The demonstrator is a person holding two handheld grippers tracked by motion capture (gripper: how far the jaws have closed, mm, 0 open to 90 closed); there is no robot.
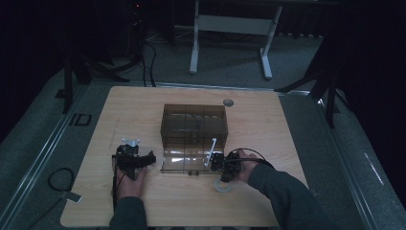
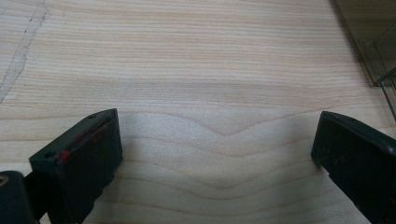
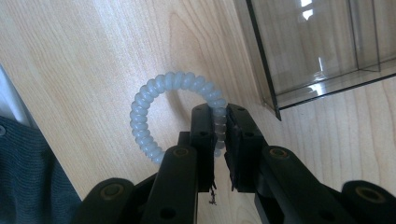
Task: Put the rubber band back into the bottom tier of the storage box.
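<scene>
A: What's w/ the right gripper (image 3: 219, 128)?

B: Jaws nearly closed, pinching one side of a pale, translucent spiral hair tie (image 3: 173, 112). Most of the loop sticks out ahead & to the left of the jaws in the right gripper view, lying on or just above the wooden worktop (image 3: 93, 60); can't tell if it's touching.

A: And ahead-right of those jaws?

B: Corner of a smoky clear plastic box (image 3: 317, 46), just beside the jaw tips, apart from the tie. A grey sleeve (image 3: 28, 172) at bottom left.

A: Left gripper (image 2: 217, 140)?

B: Jaws spread wide, nothing between them but bare wood grain. An edge of the box (image 2: 373, 46) sits up & to the right of the right-hand jaw, well ahead.

A: From the high view?

B: Person at the near edge of the worktop (image 1: 143, 105), a gripper in each hand. Left gripper (image 1: 133, 154) is left of the box (image 1: 194, 127); right gripper (image 1: 225, 165) is at the box's near right corner, hair tie (image 1: 224, 186) below it, near the worktop. Box stands mid-worktop, front flap (image 1: 184, 162) folded down flat. Small round grey disc (image 1: 228, 102) beyond the box. Dim room, white frame legs (image 1: 230, 38) on the floor behind.
</scene>
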